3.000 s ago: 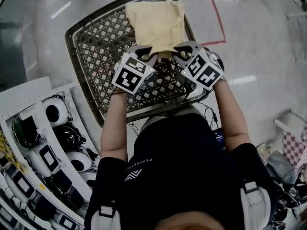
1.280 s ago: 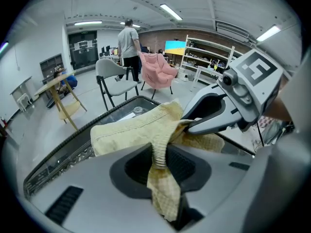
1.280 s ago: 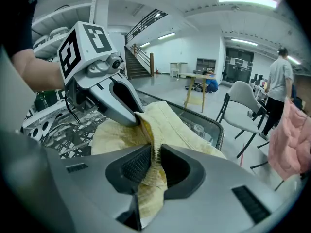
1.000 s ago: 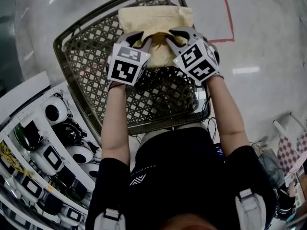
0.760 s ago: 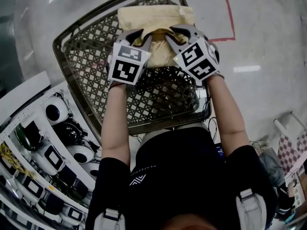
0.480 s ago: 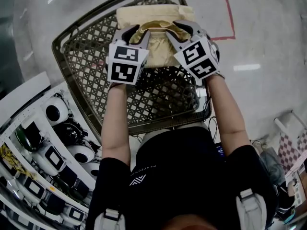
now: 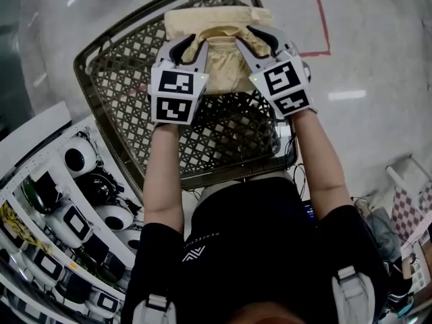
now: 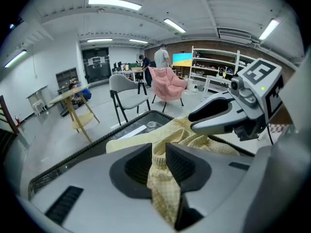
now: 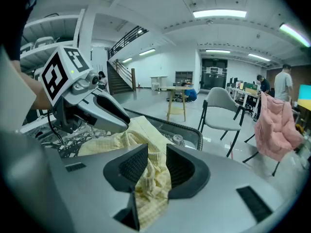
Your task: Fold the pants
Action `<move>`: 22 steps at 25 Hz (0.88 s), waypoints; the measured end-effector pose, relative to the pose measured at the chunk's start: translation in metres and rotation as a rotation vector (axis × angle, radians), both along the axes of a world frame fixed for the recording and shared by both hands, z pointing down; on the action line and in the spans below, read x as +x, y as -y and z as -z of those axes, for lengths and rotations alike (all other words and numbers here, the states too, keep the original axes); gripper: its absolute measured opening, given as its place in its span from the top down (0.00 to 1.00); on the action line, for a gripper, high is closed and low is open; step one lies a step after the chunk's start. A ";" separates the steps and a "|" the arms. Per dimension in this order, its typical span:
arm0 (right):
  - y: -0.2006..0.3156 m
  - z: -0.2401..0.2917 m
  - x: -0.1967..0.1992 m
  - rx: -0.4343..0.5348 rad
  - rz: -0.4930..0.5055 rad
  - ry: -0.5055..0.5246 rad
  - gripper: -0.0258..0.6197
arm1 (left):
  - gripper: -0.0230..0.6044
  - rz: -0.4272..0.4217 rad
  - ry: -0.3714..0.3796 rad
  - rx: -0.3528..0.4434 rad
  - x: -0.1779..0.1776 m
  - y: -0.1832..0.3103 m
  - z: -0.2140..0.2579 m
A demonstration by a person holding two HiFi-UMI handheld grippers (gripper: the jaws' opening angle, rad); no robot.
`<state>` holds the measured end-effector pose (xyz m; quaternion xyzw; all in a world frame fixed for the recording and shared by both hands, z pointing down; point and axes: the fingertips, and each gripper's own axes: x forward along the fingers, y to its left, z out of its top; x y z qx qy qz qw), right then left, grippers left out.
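Note:
Pale yellow checked pants [image 7: 219,25] lie bunched at the far end of a dark woven basket [image 7: 135,15]. My left gripper [image 7: 191,44] holds their near edge on the left; its jaws are closing with the cloth pinched between them. My right gripper [image 7: 251,38] is shut on the near edge beside it. In the left gripper view the cloth [image 8: 163,188] hangs out of the left gripper [image 8: 158,152], with the right gripper [image 8: 218,115] just ahead. The right gripper view shows the cloth [image 9: 116,140] trailing from the right gripper [image 9: 156,154] toward the left gripper [image 9: 97,106].
White shelving with several headsets [image 7: 67,201] runs along the lower left, close to the basket. Red tape [image 7: 317,19] marks the floor beyond. Farther off stand a grey chair [image 8: 126,91], a pink-draped chair [image 8: 167,81] and a wooden stool [image 8: 77,110].
Both grippers have risen a little and tipped up, lifting the pants' near edge off the basket. The cloth between them now bunches higher.

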<state>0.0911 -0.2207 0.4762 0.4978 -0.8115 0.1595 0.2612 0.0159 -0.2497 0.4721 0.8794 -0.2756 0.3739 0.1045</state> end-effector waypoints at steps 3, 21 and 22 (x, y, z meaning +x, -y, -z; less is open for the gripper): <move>-0.001 0.006 0.004 0.010 -0.023 0.001 0.81 | 0.86 0.009 -0.011 -0.003 -0.002 -0.003 0.003; -0.059 0.027 -0.006 -0.021 -0.143 0.019 0.89 | 0.92 0.025 -0.040 -0.033 -0.024 -0.069 0.020; -0.060 0.031 -0.007 -0.022 -0.150 0.025 0.89 | 0.92 0.031 -0.045 -0.032 -0.025 -0.071 0.024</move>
